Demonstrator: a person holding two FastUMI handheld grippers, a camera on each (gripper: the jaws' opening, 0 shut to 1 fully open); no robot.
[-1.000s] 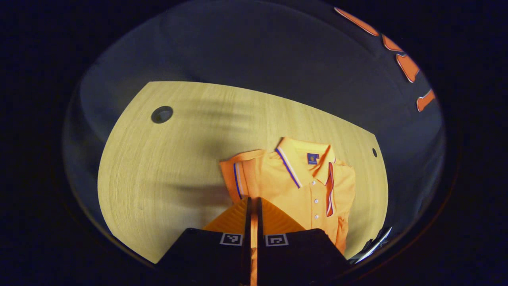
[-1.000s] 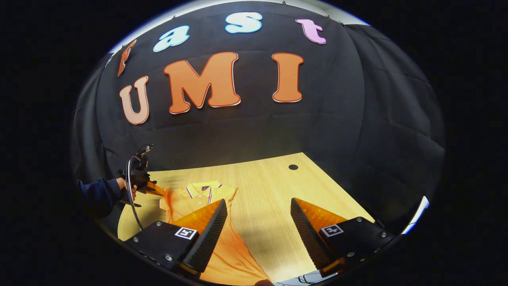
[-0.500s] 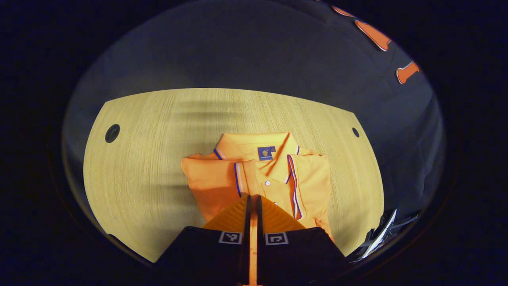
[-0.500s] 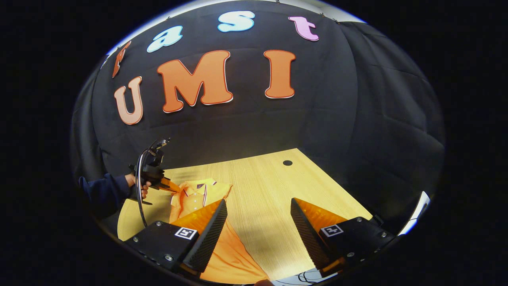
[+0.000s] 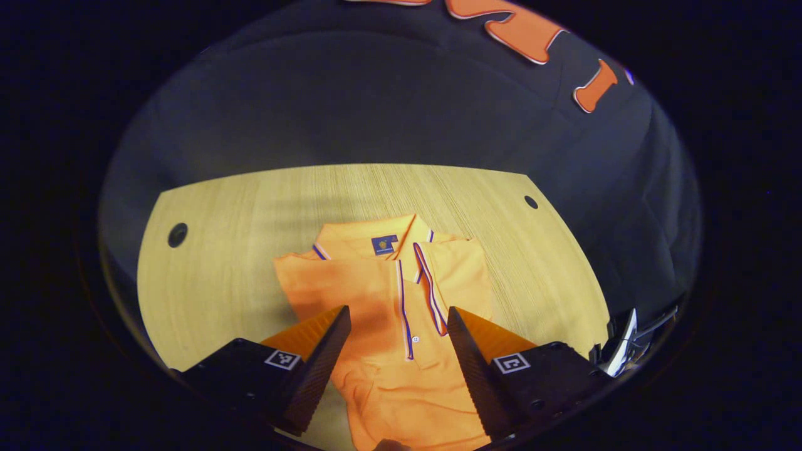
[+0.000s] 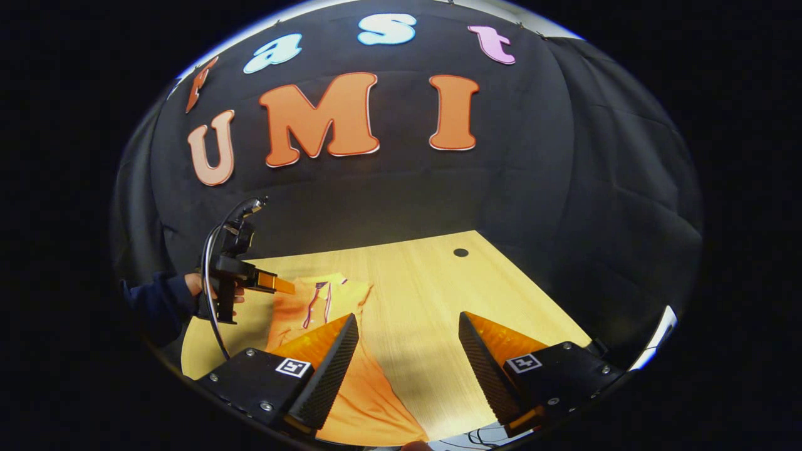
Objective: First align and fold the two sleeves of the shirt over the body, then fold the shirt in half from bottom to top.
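An orange polo shirt [image 5: 382, 294] lies flat on the wooden table [image 5: 238, 250], collar toward the far wall. One sleeve is folded across the chest, and its striped cuff [image 5: 405, 313] runs beside the button placket. My left gripper [image 5: 398, 311] hovers open just above the chest, a finger on each side of the cuff, holding nothing. In the right gripper view that same left gripper [image 6: 285, 288] is held by a hand in a dark sleeve [image 6: 160, 304] over the shirt [image 6: 322, 300]. My right gripper [image 6: 407, 316] stands open over bare table, right of the shirt's lower body.
The table has a round hole at its far left [image 5: 177, 234] and another at its far right [image 5: 531, 202], the latter also in the right gripper view [image 6: 460, 252]. A pale object with cables [image 5: 621, 338] sits at the near right edge. Black cloth walls the booth.
My left gripper carried the sleeve over the shirt's body, opened and let it go; the sleeve now lies folded on the chest. The right gripper has hardly moved.
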